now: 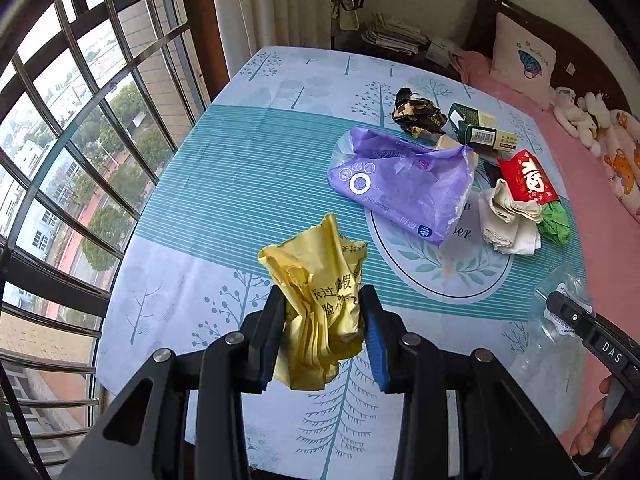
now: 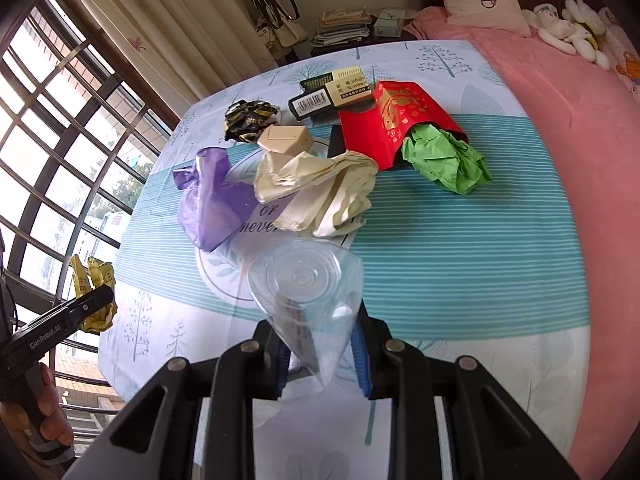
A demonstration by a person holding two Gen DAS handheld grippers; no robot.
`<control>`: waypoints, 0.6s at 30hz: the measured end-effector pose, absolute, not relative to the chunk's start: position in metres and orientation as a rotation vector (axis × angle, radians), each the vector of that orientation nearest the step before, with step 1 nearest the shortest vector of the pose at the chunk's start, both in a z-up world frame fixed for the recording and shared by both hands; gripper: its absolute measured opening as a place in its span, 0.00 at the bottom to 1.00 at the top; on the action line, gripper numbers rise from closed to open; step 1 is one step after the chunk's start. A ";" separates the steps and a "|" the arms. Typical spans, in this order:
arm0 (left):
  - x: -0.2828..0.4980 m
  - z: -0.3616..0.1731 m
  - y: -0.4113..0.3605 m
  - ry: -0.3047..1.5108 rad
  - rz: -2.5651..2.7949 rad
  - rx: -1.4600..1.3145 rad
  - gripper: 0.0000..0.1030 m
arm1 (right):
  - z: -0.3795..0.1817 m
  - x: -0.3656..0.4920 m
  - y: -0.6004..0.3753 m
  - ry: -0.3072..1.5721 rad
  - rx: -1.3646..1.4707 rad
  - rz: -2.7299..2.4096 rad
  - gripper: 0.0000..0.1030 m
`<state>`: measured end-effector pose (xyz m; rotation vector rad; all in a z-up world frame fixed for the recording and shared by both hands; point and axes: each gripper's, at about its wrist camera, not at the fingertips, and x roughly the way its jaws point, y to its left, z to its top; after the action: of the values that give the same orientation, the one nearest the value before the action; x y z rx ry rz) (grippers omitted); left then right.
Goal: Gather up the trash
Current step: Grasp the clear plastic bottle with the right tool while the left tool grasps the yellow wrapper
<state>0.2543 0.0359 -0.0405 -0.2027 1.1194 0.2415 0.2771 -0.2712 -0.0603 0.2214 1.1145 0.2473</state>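
My left gripper [image 1: 322, 304] is shut on a crumpled yellow plastic bag [image 1: 320, 280] and holds it above the table's near left part; the bag also shows in the right wrist view [image 2: 94, 300]. My right gripper [image 2: 318, 320] is shut on a clear plastic cup [image 2: 308, 284], squashed between the pads; the cup shows in the left wrist view [image 1: 556, 320] at the right edge. On the table lie a purple plastic bag [image 1: 400, 180], cream crumpled paper [image 2: 320, 192], a red packet [image 2: 396, 120], green crumpled paper [image 2: 444, 160] and a black-gold wrapper [image 2: 248, 118].
A dark green carton [image 2: 332, 92] and a beige box [image 2: 284, 140] lie among the trash on the tree-patterned tablecloth [image 1: 240, 184]. A barred window [image 1: 60, 140] is left of the table. A pink bed [image 2: 580, 128] with a pillow and soft toys is to the right.
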 end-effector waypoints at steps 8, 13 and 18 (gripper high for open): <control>0.216 -0.005 0.038 1.042 0.123 -0.120 0.34 | -0.037 0.228 -0.255 1.054 0.247 0.187 0.25; 0.181 0.015 0.049 1.003 0.038 -0.072 0.34 | -0.028 0.186 -0.236 1.024 0.291 0.122 0.25; 0.137 0.020 0.066 0.988 -0.038 -0.048 0.34 | -0.029 0.140 -0.206 1.014 0.309 0.084 0.25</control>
<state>0.1369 0.0659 0.0202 -0.0477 0.9877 -0.0381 0.1402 -0.2062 -0.0289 0.3086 1.0139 0.0837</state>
